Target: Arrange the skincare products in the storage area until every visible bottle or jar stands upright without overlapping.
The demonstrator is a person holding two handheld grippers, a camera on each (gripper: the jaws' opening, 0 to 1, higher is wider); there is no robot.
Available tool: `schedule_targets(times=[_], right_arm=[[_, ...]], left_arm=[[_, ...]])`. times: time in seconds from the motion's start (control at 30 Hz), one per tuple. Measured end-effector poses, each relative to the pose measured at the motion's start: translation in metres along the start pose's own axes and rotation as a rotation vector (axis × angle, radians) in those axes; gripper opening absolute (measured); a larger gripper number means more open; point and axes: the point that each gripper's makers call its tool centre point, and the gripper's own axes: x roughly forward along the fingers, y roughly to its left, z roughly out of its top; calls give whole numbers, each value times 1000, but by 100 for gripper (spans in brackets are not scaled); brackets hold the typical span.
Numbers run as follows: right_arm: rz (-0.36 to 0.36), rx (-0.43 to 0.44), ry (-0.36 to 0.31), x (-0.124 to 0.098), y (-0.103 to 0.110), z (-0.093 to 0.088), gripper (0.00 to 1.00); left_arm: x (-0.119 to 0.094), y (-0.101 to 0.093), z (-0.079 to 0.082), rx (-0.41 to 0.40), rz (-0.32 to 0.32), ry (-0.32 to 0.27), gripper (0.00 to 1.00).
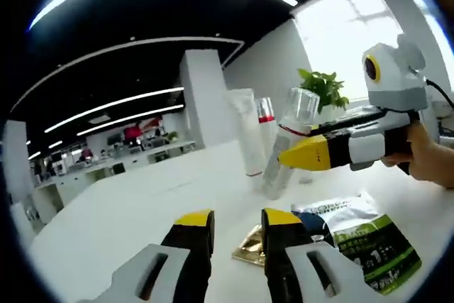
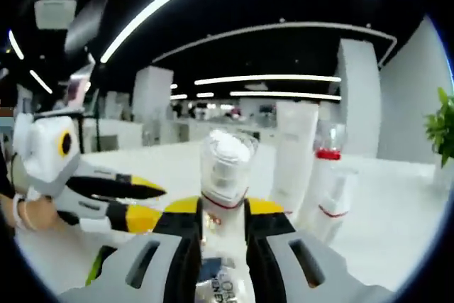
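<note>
Two grippers are in play over a white table [image 1: 128, 204]. The right gripper [image 2: 223, 228] is clenched on a clear bottle [image 2: 225, 168], jaws closed against its body just below the clear cap, red band at jaw level. In the left gripper view the same right gripper [image 1: 301, 152] comes in from the right and holds that bottle [image 1: 287, 143] just in front of the white tube [image 1: 245, 133].

The tube stands upright, cap down. Just right of the tube stands a bottle with a red collar [image 1: 265, 115]; in the right gripper view a smaller pump bottle [image 2: 333, 204] stands in front of that pair.

The held bottle's long axis leans slightly off vertical, top tilted away from the tube; whether its base touches the table I cannot tell.

The left gripper [image 1: 237, 228] is released, jaws apart and grasping nothing, hovering nearer the camera than the tube. Flat sachets lie just beyond it: a gold one [image 1: 252, 250] and a green-and-white one [image 1: 362, 235].

Judgement: the right gripper is the nearer tool; the coming move turns on bringing the bottle's axis plumb and setting it down beside the tube without contact.
</note>
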Motion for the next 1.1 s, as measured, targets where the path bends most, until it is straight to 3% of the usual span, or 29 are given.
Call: schedule_targets(times=[0.13, 0.23, 0.27, 0.4, 0.43, 0.57, 0.77, 0.93, 1.1], right_arm=[[6, 81, 131, 6, -11, -17, 21], [-39, -2, 259, 9, -28, -26, 21], [-64, -17, 284, 9, -34, -25, 21], [-55, -21, 321, 14, -36, -18, 21], [-55, -28, 370, 13, -37, -22, 21], [-48, -34, 451, 17, -42, -31, 21], [-34, 31, 444, 21, -44, -37, 21], [-51, 18, 455, 22, -46, -37, 21], [-45, 8, 424, 22, -44, -37, 22]], left_arm=[[0, 3, -2, -35, 4, 4, 26], [-4, 0, -1, -53, 1, 0, 26], [-4, 0, -1, -60, 0, -3, 26], [-4, -1, -3, -75, -5, 3, 26], [-5, -2, -4, -68, -5, 7, 26], [-5, -5, -7, -56, -16, 21, 26], [0, -4, -6, -77, -32, 20, 26], [3, -5, -5, -91, -50, 16, 26], [4, -2, -4, -105, -48, 7, 26]])
